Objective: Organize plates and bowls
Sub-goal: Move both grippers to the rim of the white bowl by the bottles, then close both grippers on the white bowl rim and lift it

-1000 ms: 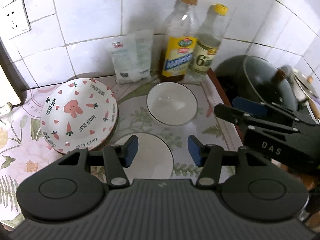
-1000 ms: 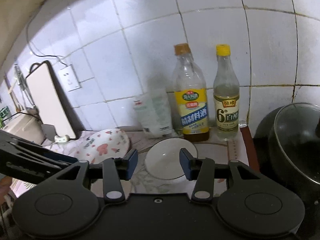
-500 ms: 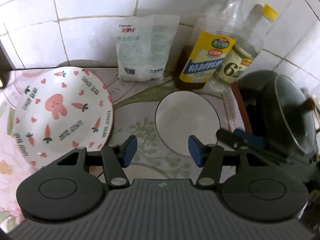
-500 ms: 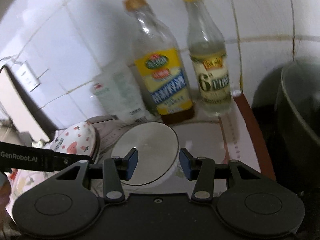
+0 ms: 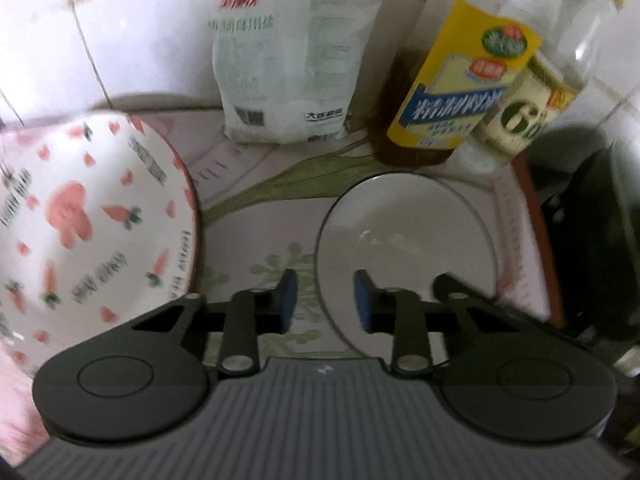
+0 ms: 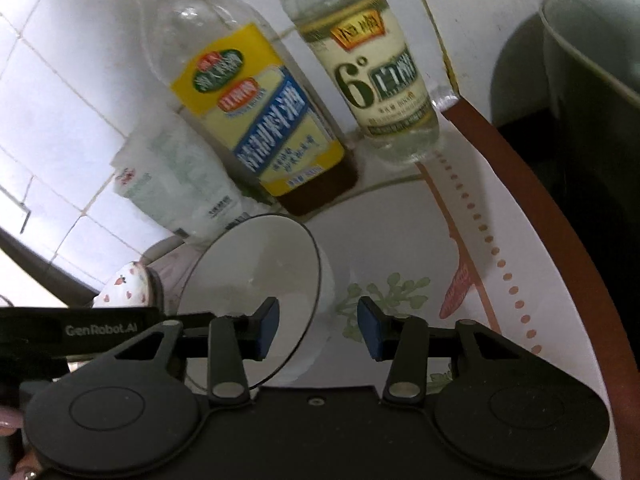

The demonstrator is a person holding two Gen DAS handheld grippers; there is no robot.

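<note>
White bowl (image 5: pixel 406 248), thin dark rim, upright on the floral mat (image 5: pixel 256 184), toward the bench's back-right corner; shows no contents.

Item 2: bunny plate (image 5: pixel 92 216), pink carrots and hearts, tilted, at the bench's left side; looks stacked on others, count unclear.

Backdrop, along the back edge by the tiled wall: white bag (image 5: pixel 296 52), oil btl (image 6: pixel 248 104), vinegar btl (image 6: pixel 372 60). Dark pot (image 6: pixel 592 52) off the right edge.

L gripper (image 5: pixel 325 299): jaws apart, holding nothing, straddling the bowl's near-left rim, one pad inside the rim line, one outside. Contact w/ rim: cannot tell.

R gripper (image 6: pixel 318 322): jaws apart, holding nothing, left pad over the bowl's inside, right pad outside the wall over the mat.

Step, by judgement: pinch the bowl rim, then carry it to join other dishes. Nothing stacked yet from this bowl.

Risks:
- glazed rim is slick and thin; shallow pinch may let the bowl tip or slip out on lift.
- both grippers crowd one bowl; could knock each other.
- btls just behind; a forward overshoot may topple them.
- view is blurred w/ motion, so aim is uncertain.
</note>
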